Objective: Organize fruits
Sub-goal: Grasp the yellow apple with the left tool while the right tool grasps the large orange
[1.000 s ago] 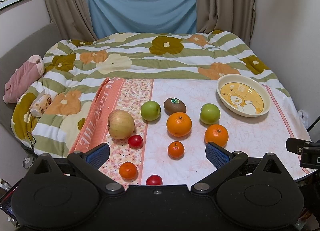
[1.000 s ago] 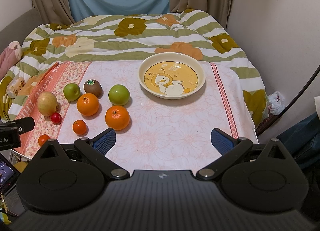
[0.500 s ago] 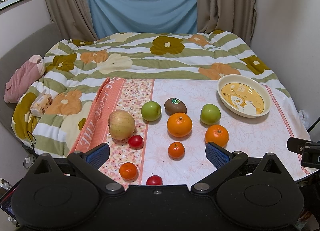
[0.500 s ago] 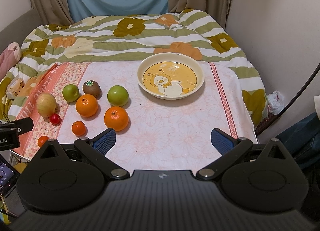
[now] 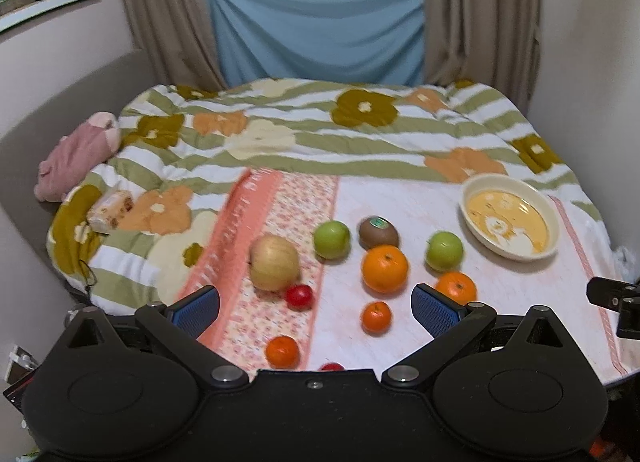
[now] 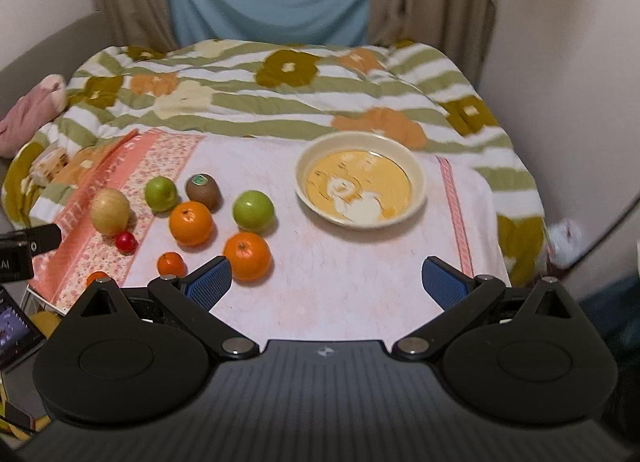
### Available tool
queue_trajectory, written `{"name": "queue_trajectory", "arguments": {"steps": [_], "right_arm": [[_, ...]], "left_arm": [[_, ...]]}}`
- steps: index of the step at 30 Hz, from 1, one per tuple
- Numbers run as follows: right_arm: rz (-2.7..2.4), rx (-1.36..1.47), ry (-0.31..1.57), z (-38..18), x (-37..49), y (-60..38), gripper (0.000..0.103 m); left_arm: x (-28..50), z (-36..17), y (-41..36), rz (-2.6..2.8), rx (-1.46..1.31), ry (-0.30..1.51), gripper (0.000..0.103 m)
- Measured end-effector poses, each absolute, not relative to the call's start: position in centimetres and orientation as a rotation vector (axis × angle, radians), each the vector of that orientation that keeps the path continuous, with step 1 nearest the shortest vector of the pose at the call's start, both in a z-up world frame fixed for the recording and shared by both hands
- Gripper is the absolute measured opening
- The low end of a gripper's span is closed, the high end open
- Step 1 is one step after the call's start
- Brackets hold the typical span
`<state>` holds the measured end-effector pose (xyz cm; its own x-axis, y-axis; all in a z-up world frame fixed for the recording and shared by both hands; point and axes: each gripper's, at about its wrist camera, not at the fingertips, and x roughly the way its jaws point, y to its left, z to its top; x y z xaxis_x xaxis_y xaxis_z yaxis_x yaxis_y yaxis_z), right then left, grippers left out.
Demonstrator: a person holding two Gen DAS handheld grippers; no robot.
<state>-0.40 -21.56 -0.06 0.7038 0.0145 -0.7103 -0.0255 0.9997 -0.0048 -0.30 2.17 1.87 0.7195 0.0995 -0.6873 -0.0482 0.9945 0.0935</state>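
Observation:
Several fruits lie on a pink floral cloth: a pale yellow apple (image 5: 274,262), two green apples (image 5: 331,239) (image 5: 444,251), a kiwi (image 5: 378,231), two large oranges (image 5: 385,268) (image 5: 456,287), small tangerines (image 5: 376,316) (image 5: 282,351) and red tomatoes (image 5: 299,296). An empty cream bowl (image 6: 416,182) with a bear picture sits to their right. My left gripper (image 5: 315,308) hangs open above the near fruits. My right gripper (image 6: 326,281) is open over bare cloth, its left pad beside an orange (image 6: 247,256).
A striped flowered quilt (image 5: 320,130) covers the bed behind the cloth. A pink plush (image 5: 76,154) and a snack packet (image 5: 110,209) lie at the far left. Walls stand close on the right; curtains (image 5: 320,26) hang at the back.
Both grippers have moved forward and lower toward the cloth, so the fruits and bowl sit nearer. Both stay open and no fruit has moved.

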Motion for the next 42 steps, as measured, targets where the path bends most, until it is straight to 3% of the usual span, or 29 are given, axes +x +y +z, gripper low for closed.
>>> {"name": "queue_trajectory", "arguments": {"steps": [17, 32, 38, 42], "right_arm": [[0.202, -0.031, 0.779, -7.0, 6.9, -12.1, 0.103], [0.143, 0.023, 0.835, -13.0, 13.0, -7.3, 0.103], [0.115, 0.045, 0.857, -14.3, 14.8, -6.7, 0.103], [0.117, 0.044, 0.877, -15.0, 15.7, -6.1, 0.103]], "left_arm": [[6.2, -4.8, 7.2, 0.074, 0.167, 0.770, 0.103], [13.0, -11.1, 9.0, -0.058, 0.298, 0.836, 0.095], [14.6, -13.0, 8.8, -0.075, 0.293, 0.866, 0.090], [15.3, -13.8, 9.1, -0.079, 0.280, 0.890, 0.079]]}}
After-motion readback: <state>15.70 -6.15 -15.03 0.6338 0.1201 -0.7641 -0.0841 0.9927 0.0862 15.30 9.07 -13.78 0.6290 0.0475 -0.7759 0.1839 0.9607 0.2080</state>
